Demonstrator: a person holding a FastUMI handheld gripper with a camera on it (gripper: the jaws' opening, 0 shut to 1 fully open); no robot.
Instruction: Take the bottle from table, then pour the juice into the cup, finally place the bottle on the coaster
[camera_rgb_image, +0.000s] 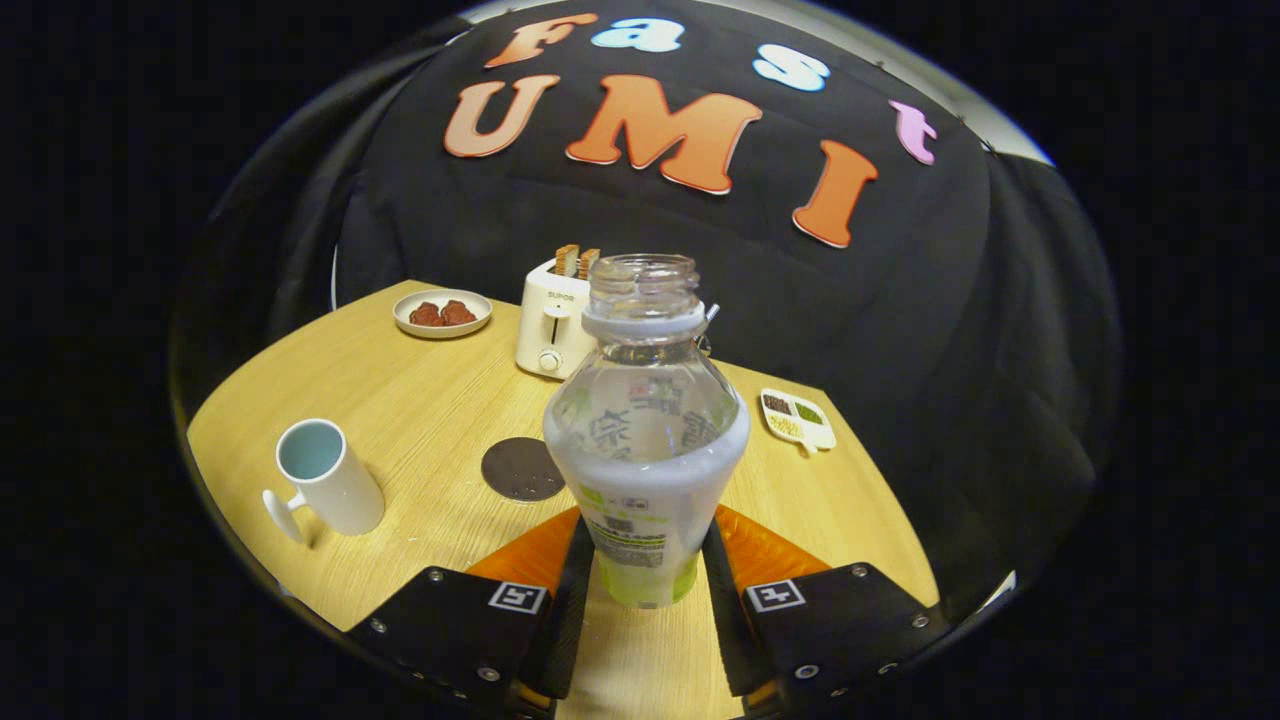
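Now a white cup (322, 480) stands at the left on the wooden table (430, 400). Right of it lies a dark round coaster (522, 468). Nearer, the gripper (648, 560) squeezes the open bottle (645, 430) upright between both fingers. Far right sits a small snack tray (797, 418).

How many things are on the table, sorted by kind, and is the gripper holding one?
Bottles: 1, the bottle, uncapped, upright, pressed between both fingers of the gripper
Cups: 1, the cup
Coasters: 1, the coaster
Toasters: 1, the toaster
Dishes: 2, the plate and the tray
Total: 6
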